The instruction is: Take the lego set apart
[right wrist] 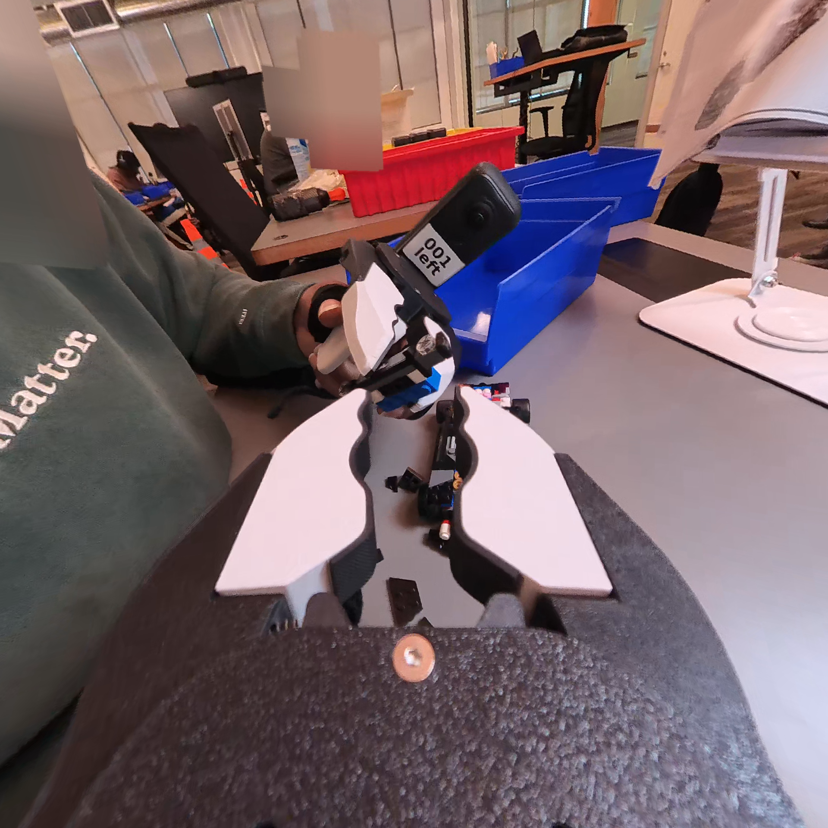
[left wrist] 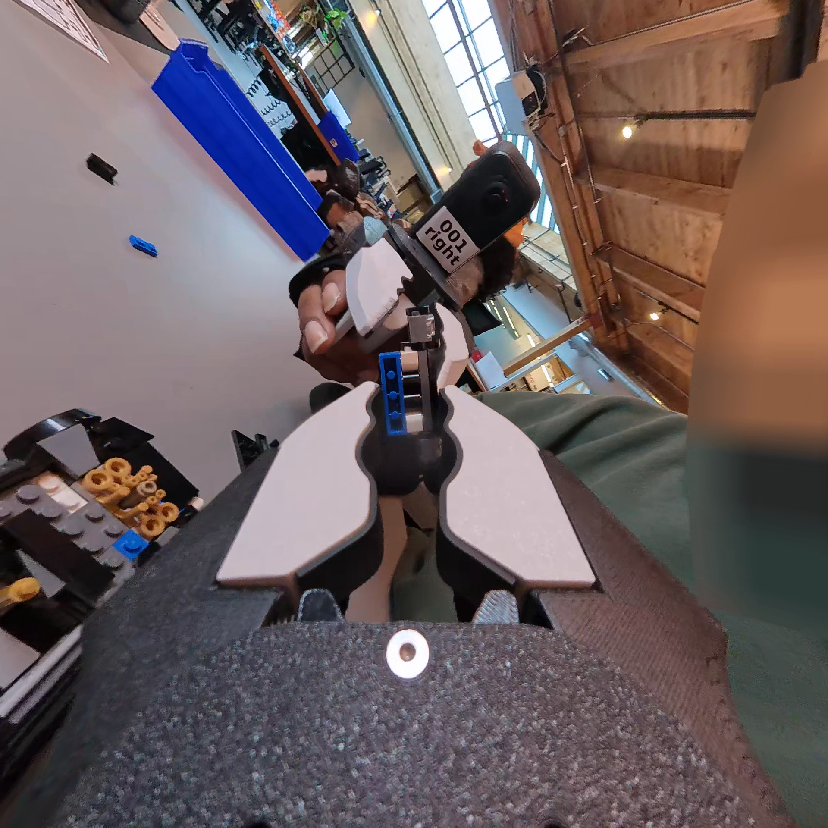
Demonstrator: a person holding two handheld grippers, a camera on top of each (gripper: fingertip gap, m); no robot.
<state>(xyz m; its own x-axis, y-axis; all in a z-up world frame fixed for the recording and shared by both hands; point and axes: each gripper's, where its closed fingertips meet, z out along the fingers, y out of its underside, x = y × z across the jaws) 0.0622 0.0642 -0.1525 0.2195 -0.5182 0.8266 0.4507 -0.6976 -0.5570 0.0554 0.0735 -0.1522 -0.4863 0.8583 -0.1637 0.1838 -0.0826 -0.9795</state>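
My left gripper is shut on a small lego sub-assembly made of a blue plate with white and black bricks, held in the air above the table. My right gripper is open. Its fingertips stand on either side of the sub-assembly's far grey end. The right wrist view shows the left gripper holding the sub-assembly. Below it, the black lego car lies on the grey table, and it also shows with gold parts in the left wrist view.
Loose black pieces lie beside the car. A blue piece and a black piece lie farther off. Blue bins stand behind, and a white stand base sits at the right. A person's green sleeve is at the left. My left and right fingertips are right by each other.
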